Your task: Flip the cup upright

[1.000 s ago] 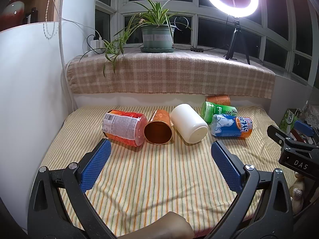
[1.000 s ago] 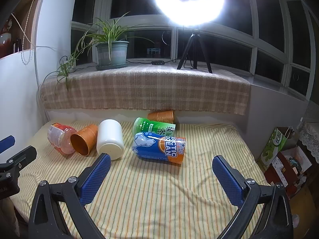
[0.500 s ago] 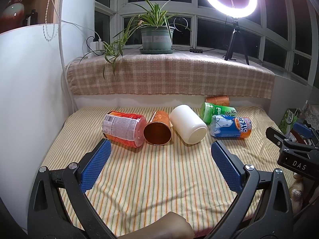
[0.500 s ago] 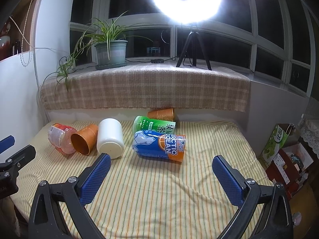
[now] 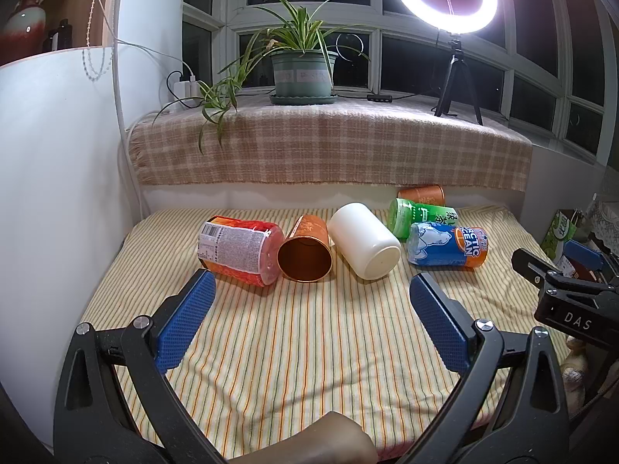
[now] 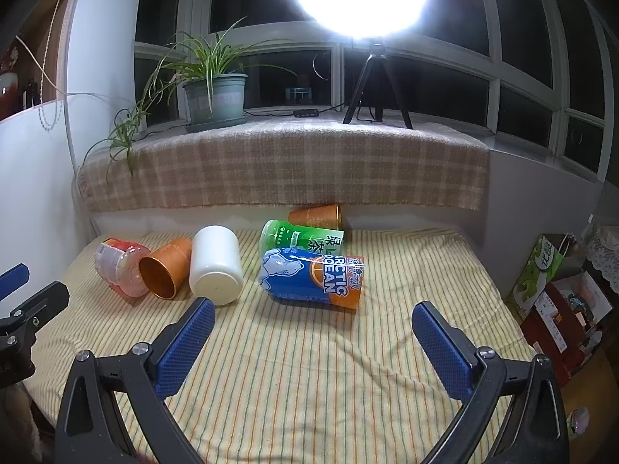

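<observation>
Several cups lie on their sides on the striped cloth. From left: a red printed cup [image 5: 240, 249] [image 6: 120, 266], an orange cup [image 5: 305, 251] [image 6: 166, 268] with its mouth toward me, a white cup [image 5: 365, 239] [image 6: 214, 265], a blue "Arctic Ocean" cup [image 5: 448, 245] [image 6: 313, 274], a green cup [image 5: 419, 214] [image 6: 301, 237] and a second orange cup [image 5: 421, 195] [image 6: 315, 214] at the back. My left gripper [image 5: 311, 324] is open and empty in front of the orange and white cups. My right gripper [image 6: 313, 348] is open and empty in front of the blue cup.
A white wall panel [image 5: 58, 193] bounds the left side. A plaid-covered sill [image 5: 329, 147] with a potted plant [image 5: 301, 73] and ring light tripod [image 5: 456, 81] rises behind. Boxes [image 6: 553, 294] stand beyond the right edge.
Both grippers have eased slightly forward and a little upward; the cups have not moved.
</observation>
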The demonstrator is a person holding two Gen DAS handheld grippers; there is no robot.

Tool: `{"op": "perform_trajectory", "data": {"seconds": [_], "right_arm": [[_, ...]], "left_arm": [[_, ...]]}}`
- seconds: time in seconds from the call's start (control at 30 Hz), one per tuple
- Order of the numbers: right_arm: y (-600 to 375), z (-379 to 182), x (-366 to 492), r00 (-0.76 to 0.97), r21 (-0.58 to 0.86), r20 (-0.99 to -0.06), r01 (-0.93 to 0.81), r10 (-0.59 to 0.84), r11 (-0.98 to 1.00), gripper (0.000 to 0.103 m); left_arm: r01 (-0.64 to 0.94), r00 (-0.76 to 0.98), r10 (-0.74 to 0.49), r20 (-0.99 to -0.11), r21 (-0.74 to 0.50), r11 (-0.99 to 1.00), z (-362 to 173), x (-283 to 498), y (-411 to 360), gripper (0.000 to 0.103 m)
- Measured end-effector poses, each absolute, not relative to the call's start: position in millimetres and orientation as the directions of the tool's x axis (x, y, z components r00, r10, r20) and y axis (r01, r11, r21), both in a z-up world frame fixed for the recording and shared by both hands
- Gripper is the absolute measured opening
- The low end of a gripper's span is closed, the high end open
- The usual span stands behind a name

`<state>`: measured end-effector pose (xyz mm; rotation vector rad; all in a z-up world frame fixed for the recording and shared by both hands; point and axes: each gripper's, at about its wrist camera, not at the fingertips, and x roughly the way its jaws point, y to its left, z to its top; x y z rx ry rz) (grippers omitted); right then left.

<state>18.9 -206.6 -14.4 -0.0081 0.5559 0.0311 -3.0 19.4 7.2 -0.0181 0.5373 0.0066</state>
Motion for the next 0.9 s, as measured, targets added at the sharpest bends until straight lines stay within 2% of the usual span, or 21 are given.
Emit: {"op": "perform_trajectory", "data": {"seconds": [0.9], "right_arm": [[-205.2,-15.8,21.7,0.837,0.028,-0.544,-0.047,0.055,0.998,0.103]], "left_arm": [[-0.011,0.859,0.002,-0.511,-0.016,1.0,7.4,-3.8,18.9,0.102]]}}
